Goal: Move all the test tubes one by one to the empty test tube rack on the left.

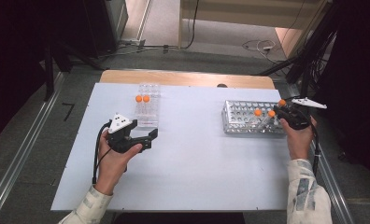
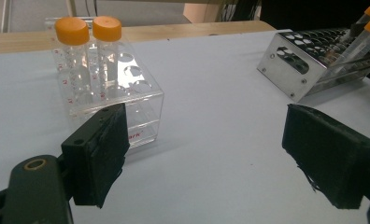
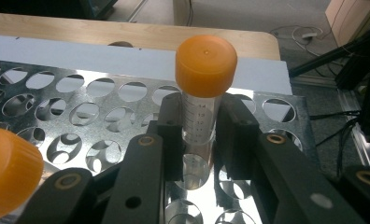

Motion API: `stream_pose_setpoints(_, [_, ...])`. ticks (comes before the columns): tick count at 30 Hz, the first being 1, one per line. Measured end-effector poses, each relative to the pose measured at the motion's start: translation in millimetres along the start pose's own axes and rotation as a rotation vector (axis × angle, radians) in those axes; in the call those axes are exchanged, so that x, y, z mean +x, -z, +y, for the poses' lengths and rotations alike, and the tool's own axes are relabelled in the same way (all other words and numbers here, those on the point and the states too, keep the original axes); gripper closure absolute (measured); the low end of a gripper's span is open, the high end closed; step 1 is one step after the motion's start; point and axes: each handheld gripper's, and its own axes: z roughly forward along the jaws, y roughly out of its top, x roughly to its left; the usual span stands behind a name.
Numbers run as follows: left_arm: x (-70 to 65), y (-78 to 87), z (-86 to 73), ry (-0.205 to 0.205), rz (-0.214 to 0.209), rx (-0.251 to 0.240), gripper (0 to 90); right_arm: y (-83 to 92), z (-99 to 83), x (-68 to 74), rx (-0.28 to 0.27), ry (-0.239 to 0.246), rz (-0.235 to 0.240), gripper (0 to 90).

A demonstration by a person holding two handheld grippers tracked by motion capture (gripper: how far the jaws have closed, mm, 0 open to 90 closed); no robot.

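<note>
white board (image 1: 192,154) on a wooden table (image 1: 183,78) over grey floor (image 1: 43,140); left gripper (image 1: 143,136) apart, right gripper (image 1: 280,111) clamped on an orange-capped tube (image 3: 202,93).

a clear graduated tube (image 3: 199,109) with an orange screw cap stands near upright over the perforated metal rack (image 3: 80,100), its body clamped between the black jaws just below the cap. its lower end sits at a rack hole at the right end of the rack (image 1: 241,116), on the white table.
</note>
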Motion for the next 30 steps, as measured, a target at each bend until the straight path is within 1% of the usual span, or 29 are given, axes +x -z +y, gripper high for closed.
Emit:
stream_pose_setpoints(6, [0.2,-1.0,-0.8,0.000,-0.001,0.004,14.4,-0.7,0.4,0.5,-0.006,0.004,0.004,71.7])
stream_pose_setpoints(13, [0.3,-2.0,-1.6,0.001,0.000,0.009,14.3,6.7,5.8,-0.2,-0.019,0.000,0.000,71.8])
stream_pose_setpoints(22, [0.6,-1.9,-1.8,0.001,-0.001,0.010,14.3,31.7,26.5,2.2,-0.080,0.019,0.003,71.8])
stream_pose_setpoints(24, [0.5,-1.8,-1.7,0.001,-0.001,0.011,14.3,38.2,29.6,2.7,-0.089,0.019,0.008,71.9])
stream_pose_setpoints(30, [0.4,-0.3,-1.4,0.000,-0.002,0.011,14.3,56.6,35.6,4.9,-0.103,0.025,0.001,71.9])
